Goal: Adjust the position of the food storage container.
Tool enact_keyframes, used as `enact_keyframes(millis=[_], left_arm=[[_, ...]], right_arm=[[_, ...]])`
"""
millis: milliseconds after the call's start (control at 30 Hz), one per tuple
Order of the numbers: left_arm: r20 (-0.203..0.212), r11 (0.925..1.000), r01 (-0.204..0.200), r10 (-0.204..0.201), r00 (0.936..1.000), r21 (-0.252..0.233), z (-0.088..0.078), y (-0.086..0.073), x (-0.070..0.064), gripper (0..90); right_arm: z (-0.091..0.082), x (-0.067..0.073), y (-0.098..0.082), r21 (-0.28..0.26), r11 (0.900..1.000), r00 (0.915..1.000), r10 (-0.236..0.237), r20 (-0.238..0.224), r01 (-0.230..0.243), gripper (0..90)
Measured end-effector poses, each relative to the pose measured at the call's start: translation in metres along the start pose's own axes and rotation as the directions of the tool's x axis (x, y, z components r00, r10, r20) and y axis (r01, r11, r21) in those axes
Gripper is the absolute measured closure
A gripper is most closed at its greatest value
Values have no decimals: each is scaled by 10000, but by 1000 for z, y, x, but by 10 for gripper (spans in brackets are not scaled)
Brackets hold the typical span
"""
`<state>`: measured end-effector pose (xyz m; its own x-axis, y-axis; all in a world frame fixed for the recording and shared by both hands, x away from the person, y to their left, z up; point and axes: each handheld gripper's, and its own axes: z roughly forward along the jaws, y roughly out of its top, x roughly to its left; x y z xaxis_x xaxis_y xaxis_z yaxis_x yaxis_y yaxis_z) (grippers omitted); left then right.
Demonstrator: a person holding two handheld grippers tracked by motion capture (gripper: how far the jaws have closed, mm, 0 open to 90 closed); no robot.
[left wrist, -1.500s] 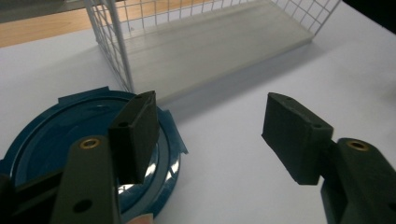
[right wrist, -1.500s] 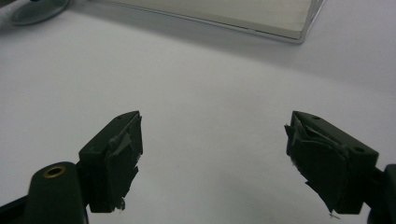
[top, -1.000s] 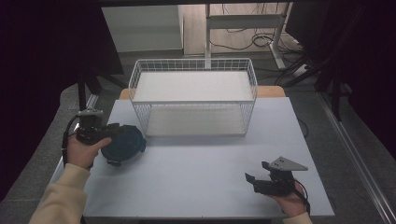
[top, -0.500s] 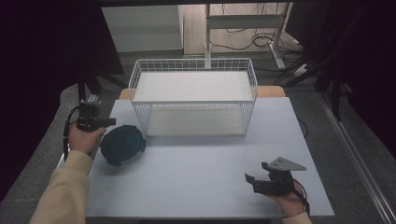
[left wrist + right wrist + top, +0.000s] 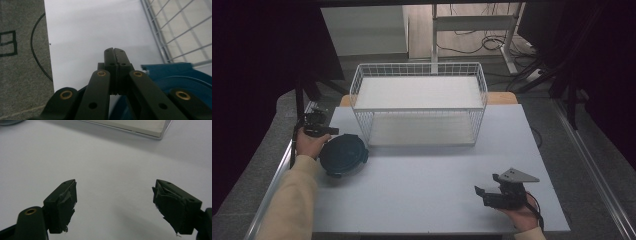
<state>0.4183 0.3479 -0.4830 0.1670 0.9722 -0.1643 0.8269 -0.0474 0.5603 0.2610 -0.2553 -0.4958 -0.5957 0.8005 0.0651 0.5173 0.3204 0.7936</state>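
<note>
A round dark-blue container [image 5: 343,155] lies on the white table [image 5: 427,170] at the left, in front of a white wire basket [image 5: 419,65]. My left gripper [image 5: 333,131] hovers at the container's far left edge, pointing right, its jaws pressed together with nothing between them. In the left gripper view the shut jaws [image 5: 115,50] point over bare table, with the blue container [image 5: 185,80] low at the right and the basket's wire wall [image 5: 180,30] beyond. My right gripper [image 5: 479,192] rests near the front right of the table, open and empty [image 5: 115,195].
The basket stands at the back middle, with a white shelf panel inside. Grey floor and a black cable [image 5: 37,50] lie past the table's left edge. A silvery-edged panel [image 5: 140,127] lies ahead in the right gripper view. Cables and desk legs stand behind the table.
My left gripper has pulled off the blue container toward the far left and its jaws have shut. The container stays put. The right hand has not moved.
</note>
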Motion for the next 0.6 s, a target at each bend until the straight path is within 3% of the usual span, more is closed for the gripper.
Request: enact_keyframes(millis=[167,200,333,600], left_arm=[[172,9981,-252,243,9996,562,14,1,0,900],[197,9954,-533,519,9985,795,19,1,-3,900],[229,9970,-420,406,9989,643,21,2,-6,900],[548,9907,-939,888,9945,989,15,-5,-11,900]], right_arm=[[2,-2,-1,80,9999,10000,85,11,-85,190],[1,-2,-1,68,9999,10000,81,22,-81,190],[-1,-2,-1,-12,10000,10000,84,48,-84,190],[-1,-1,0,-9,10000,10000,63,77,-63,190]])
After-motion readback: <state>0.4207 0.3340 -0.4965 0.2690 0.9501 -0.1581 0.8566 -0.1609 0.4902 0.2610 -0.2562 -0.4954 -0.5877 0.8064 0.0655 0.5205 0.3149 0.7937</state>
